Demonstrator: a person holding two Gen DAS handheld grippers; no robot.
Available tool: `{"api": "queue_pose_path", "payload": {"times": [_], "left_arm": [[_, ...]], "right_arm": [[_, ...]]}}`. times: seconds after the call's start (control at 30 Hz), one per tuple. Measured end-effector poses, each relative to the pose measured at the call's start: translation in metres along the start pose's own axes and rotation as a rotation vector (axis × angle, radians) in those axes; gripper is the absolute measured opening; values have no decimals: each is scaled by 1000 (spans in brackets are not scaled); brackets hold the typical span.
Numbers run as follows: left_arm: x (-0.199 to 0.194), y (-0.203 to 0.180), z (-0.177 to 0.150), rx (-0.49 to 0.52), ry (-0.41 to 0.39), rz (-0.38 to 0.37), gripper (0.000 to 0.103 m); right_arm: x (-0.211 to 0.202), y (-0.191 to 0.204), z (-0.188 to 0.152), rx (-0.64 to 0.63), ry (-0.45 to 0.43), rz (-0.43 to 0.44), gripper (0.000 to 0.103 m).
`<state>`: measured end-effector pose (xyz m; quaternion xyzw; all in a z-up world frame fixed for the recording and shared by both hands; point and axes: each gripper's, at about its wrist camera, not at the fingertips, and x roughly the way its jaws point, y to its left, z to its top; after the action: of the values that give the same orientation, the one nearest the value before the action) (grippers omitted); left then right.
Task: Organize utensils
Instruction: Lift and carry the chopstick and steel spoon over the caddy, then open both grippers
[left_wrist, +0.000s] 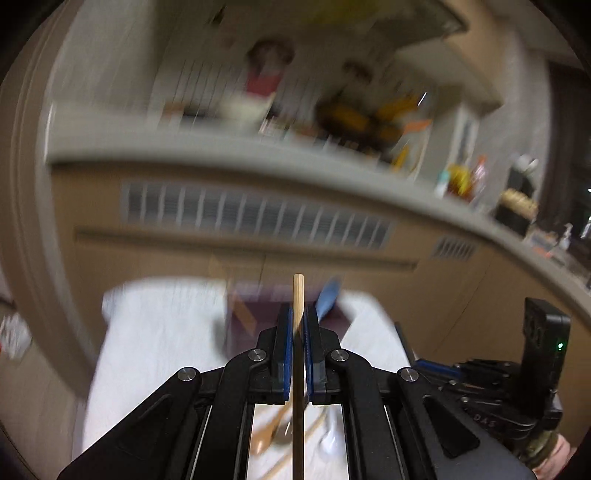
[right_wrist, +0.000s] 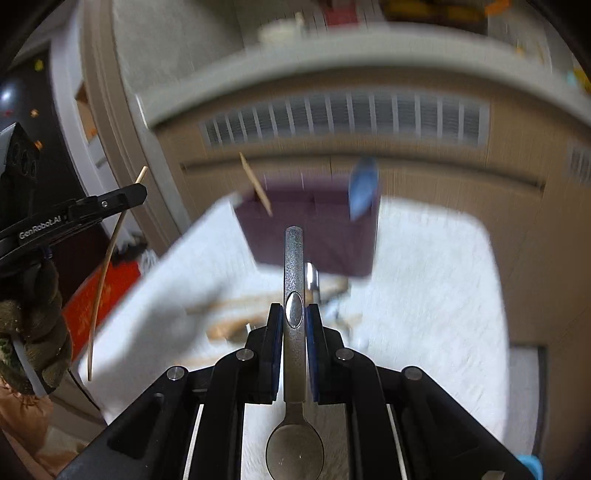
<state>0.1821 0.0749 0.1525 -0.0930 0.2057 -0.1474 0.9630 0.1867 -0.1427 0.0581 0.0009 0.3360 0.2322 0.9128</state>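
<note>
Left tongs (left_wrist: 298, 321): pads clamped narrow on a thin wooden chopstick (left_wrist: 298, 354). The stick runs straight between the pads, its tip sticking out ahead of them and its other end passing back under the tongs.

Right tongs (right_wrist: 294, 317): pads clamped on the handle of a metal spoon (right_wrist: 294, 373). Handle end points forward past the pads; bowl lies behind them, near the camera.

Ahead of both tongs: a dark purple box (right_wrist: 314, 236) on the white cloth (right_wrist: 436, 280) covering the worktop. A blue utensil (right_wrist: 364, 190) and a wooden stick (right_wrist: 256, 184) stand in the box, leaning.

Below the tongs, on the cloth: more utensils, wooden (left_wrist: 267, 432) and metal, blurred, count unclear.

Right-wrist view: left tongs seen at left with the chopstick crossing them. Background heavily blurred.
</note>
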Motion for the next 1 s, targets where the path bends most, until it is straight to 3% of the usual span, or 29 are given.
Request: {"api": "queue_pose_path", "payload": {"times": [0.2,0.3,0.4,0.63,1.0], "left_arm": [[-16,-27,92,76,-276,-100,5],[1,-28,116,73,-316,-120,5],[27,-24,123,85,-329,-102,6],[107,4,111,51,-258,-112,5],[218,59,54,-33,-129,-94,5]], "right_arm": [[-61,9,95,-88,-284,-47,11],[-76,13,135,-114,-409,-51,11],[-67,11,161,-118,-463,-49,11],[14,-16,179,-74,-394,-24,11],[148,-45,154,-44,-234,-31,11]]}}
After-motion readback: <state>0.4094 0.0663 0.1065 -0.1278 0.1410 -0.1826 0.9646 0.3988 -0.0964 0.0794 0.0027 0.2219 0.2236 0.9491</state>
